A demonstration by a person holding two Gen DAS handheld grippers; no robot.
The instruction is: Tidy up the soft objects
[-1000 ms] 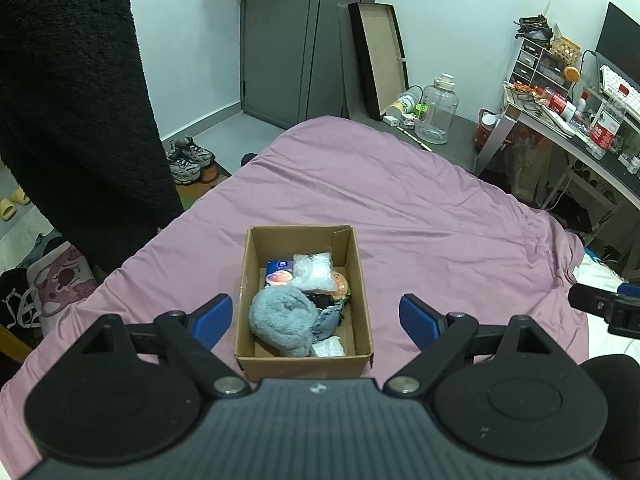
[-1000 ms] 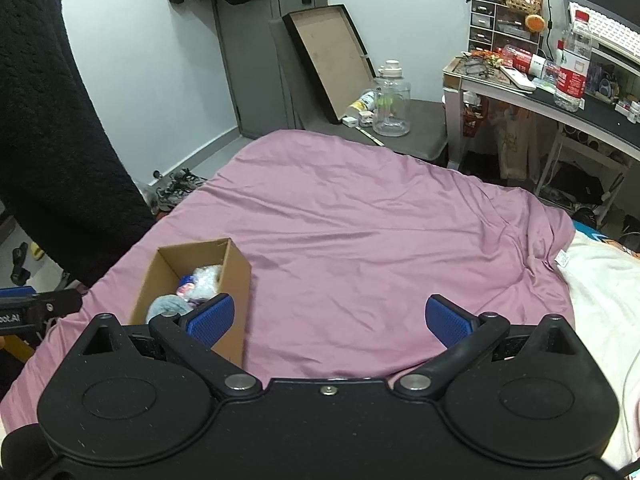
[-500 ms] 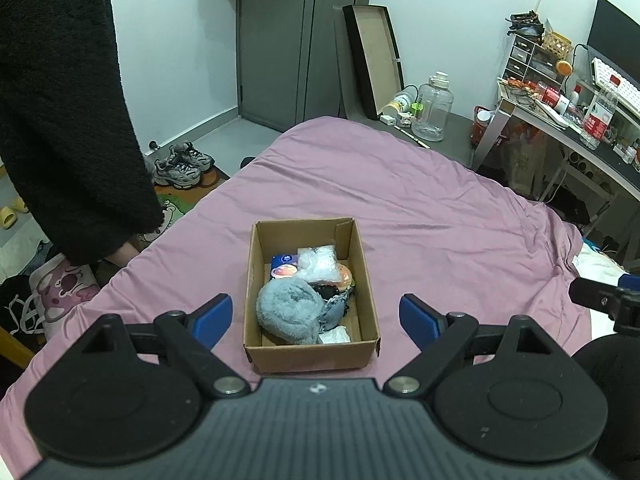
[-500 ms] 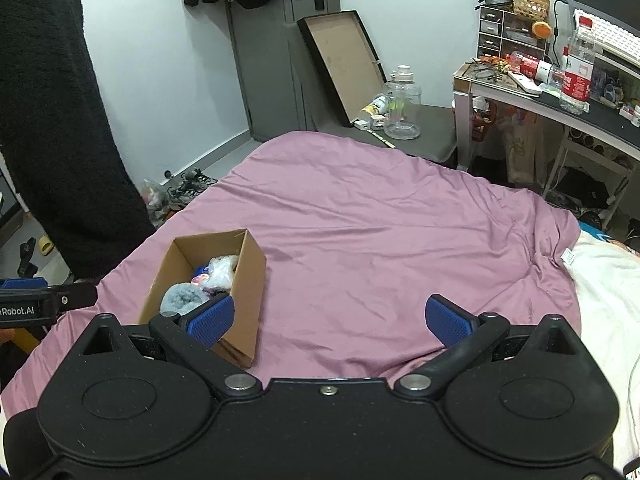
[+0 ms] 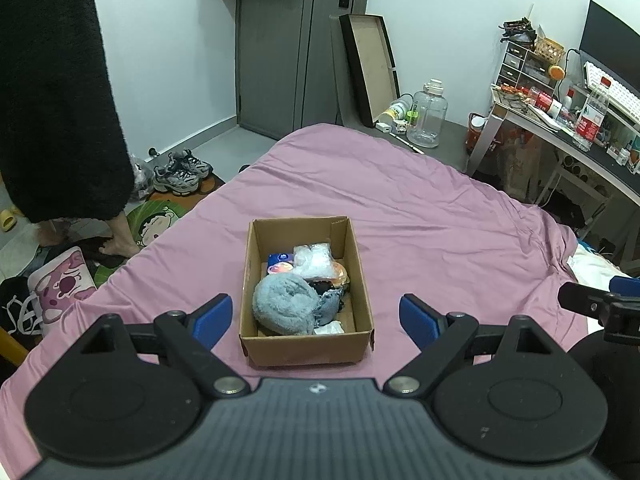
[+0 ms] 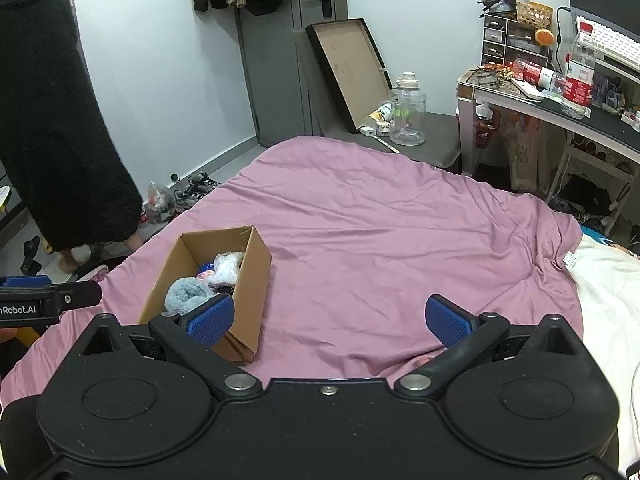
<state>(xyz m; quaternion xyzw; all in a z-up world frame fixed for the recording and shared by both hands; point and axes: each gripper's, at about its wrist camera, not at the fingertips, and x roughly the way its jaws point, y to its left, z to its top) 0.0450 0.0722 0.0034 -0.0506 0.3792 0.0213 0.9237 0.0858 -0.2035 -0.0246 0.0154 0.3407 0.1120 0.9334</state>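
Note:
An open cardboard box (image 5: 362,276) sits on the pink bedsheet (image 5: 420,216); it also shows in the right wrist view (image 6: 252,276). Inside lie a fluffy blue-grey soft item (image 5: 284,306), a clear plastic bag (image 5: 314,260), a dark garment (image 5: 330,290) and an orange-and-blue packet (image 5: 278,264). My left gripper (image 5: 316,316) is open and empty, held above and just short of the box's near wall. My right gripper (image 6: 328,318) is open and empty over the sheet, to the right of the box.
A person in a black coat (image 5: 52,88) stands at the bed's left. Shoes (image 5: 180,170) lie on the floor. A water jug (image 5: 428,114) and a leaning tray (image 5: 370,64) are beyond the bed. A cluttered desk (image 5: 568,120) is on the right.
Both grippers have risen and pulled back, so the box looks further away and lower. The person at the left has stepped away. Jaws stay open.

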